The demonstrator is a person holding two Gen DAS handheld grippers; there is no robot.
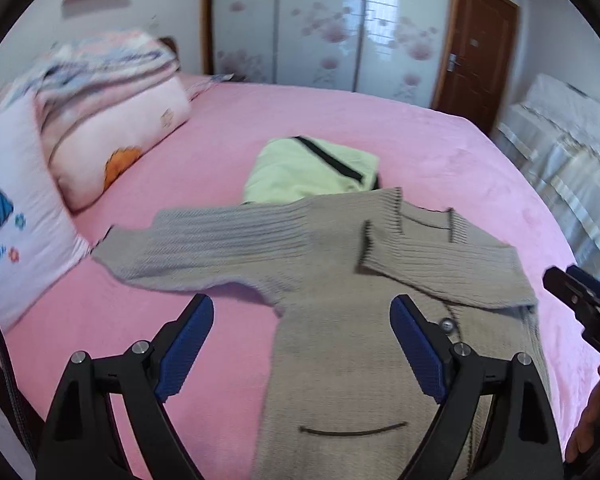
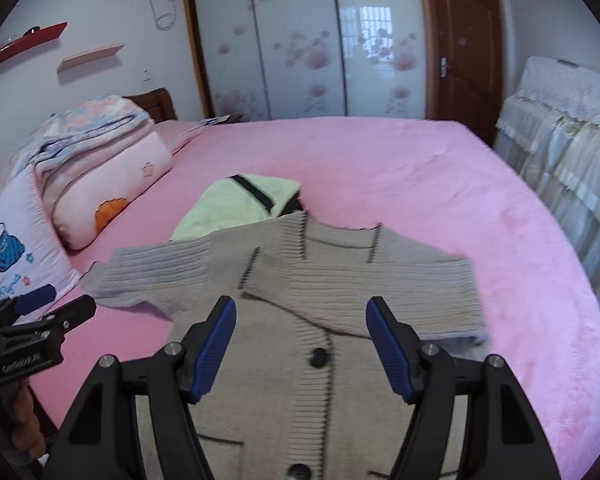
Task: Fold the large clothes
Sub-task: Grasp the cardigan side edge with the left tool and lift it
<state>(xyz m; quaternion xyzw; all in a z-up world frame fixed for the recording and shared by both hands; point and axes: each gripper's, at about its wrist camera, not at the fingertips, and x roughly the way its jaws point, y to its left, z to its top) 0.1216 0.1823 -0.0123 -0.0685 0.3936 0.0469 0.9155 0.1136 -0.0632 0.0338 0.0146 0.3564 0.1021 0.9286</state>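
1. Pink bedspread (image 2: 420,184) is seen covering the bed from edge to edge; stacked pillows (image 2: 112,184) are piled at its left side.
2. A grey knit cardigan (image 2: 284,360) is laid flat, front up, on the near part of the bedspread; one sleeve (image 2: 364,284) is folded across the chest, the other sleeve (image 1: 204,248) is stretched out toward the pillows.
3. A folded pale green garment (image 1: 312,172) is placed just beyond the cardigan's collar.
4. The left gripper (image 1: 302,320) is held above the cardigan, jaws spread wide, nothing grasped.
5. The right gripper (image 2: 300,320) is likewise held above the cardigan, jaws apart and empty.
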